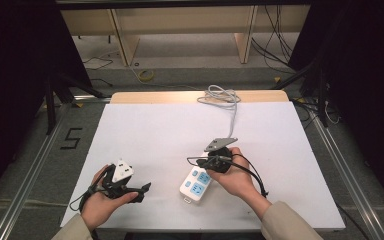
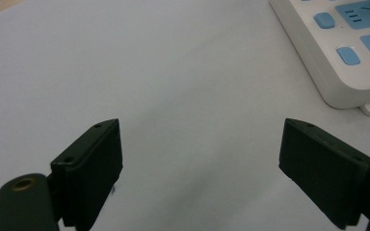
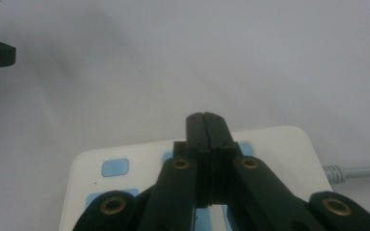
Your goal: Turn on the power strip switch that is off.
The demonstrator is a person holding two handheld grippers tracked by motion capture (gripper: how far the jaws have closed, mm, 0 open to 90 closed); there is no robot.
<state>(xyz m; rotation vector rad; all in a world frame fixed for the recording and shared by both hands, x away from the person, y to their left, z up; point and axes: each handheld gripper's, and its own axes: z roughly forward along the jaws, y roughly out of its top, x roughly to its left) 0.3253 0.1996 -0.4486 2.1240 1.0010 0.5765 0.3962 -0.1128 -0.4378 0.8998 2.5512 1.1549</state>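
- Big white counter (image 1: 145, 135) first, with a pale wooden edge along the far side and a black "5" (image 1: 71, 138) marked on the floor to the left.
- On the counter, right of centre and toward the near edge: a white power strip (image 1: 195, 184) with blue sockets and blue switch buttons, long axis running from near-left to far-right.
- Grey cable (image 1: 233, 116) leaving the strip's far end and ending in a loose coil (image 1: 219, 95) at the counter's far edge.
- Right hand-held gripper (image 1: 192, 160) directly over the strip's far end, jaws clenched together with nothing between them; in the right gripper view (image 3: 205, 118), closed tips poking down over the row of blue buttons (image 3: 114, 167), contact with the strip impossible to confirm.
- Key relation: strip right beneath the right hand-held gripper, well apart from the left one and off to that one's right; right hand clearly the nearer.
- Probably a button press with the closed tips, so aim along the button row matters more than any grasp.
- Left hand-held gripper (image 1: 145, 189) parked near the counter's near-left edge, pointing toward the strip, jaws released and spread wide; in the left gripper view (image 2: 200, 154), bare counter between the pads (image 2: 96, 168) and the strip's corner (image 2: 337, 53) far off at upper right.
- Smallest detail: a tiny red dot (image 2: 369, 63) glowing on the strip near a button.
- No brand, label or readable writing on the strip.
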